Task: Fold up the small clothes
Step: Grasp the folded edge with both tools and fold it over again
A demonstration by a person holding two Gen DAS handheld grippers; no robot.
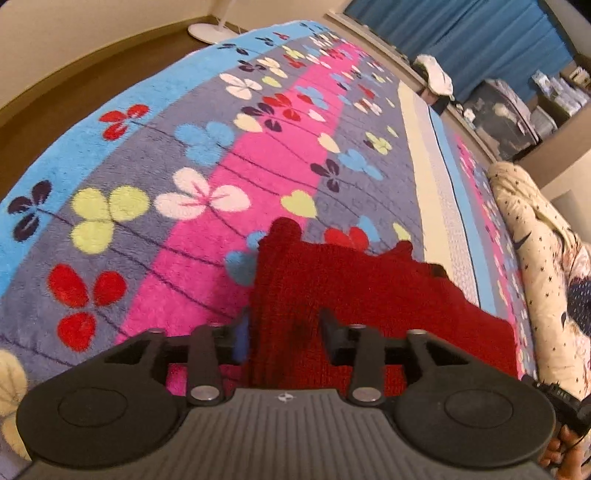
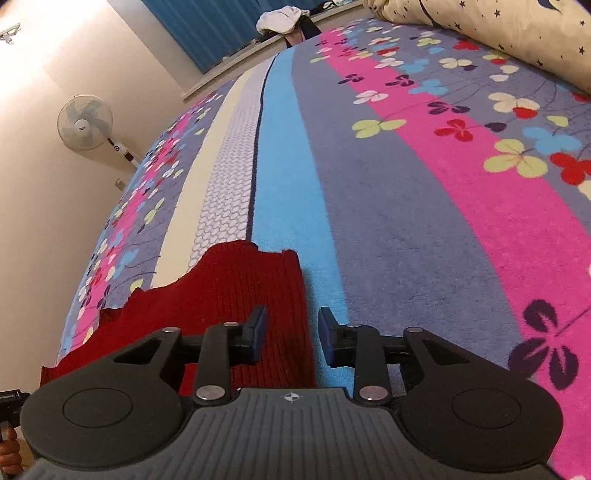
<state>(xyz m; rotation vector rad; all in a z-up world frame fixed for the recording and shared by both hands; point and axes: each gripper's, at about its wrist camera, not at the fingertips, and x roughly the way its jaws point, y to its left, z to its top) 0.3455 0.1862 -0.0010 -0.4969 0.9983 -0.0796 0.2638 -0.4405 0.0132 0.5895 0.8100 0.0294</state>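
A small dark red knitted garment (image 1: 369, 295) lies on the flowered bed blanket (image 1: 184, 155). In the left wrist view my left gripper (image 1: 284, 336) is open, its fingers astride the garment's left edge, with red fabric between them. In the right wrist view the same red garment (image 2: 229, 295) lies at lower left. My right gripper (image 2: 291, 336) is open, its fingers astride the garment's right edge; the left finger (image 2: 256, 332) is over the knit and the right finger (image 2: 328, 336) is over the blue stripe. Whether either gripper touches the fabric I cannot tell.
A cream star-print duvet (image 1: 535, 251) is bunched along the bed's far side, also in the right wrist view (image 2: 498, 29). A standing fan (image 2: 85, 122) is by the wall. White and dark clothes (image 2: 284, 18) lie on the ledge under blue curtains (image 1: 461, 29).
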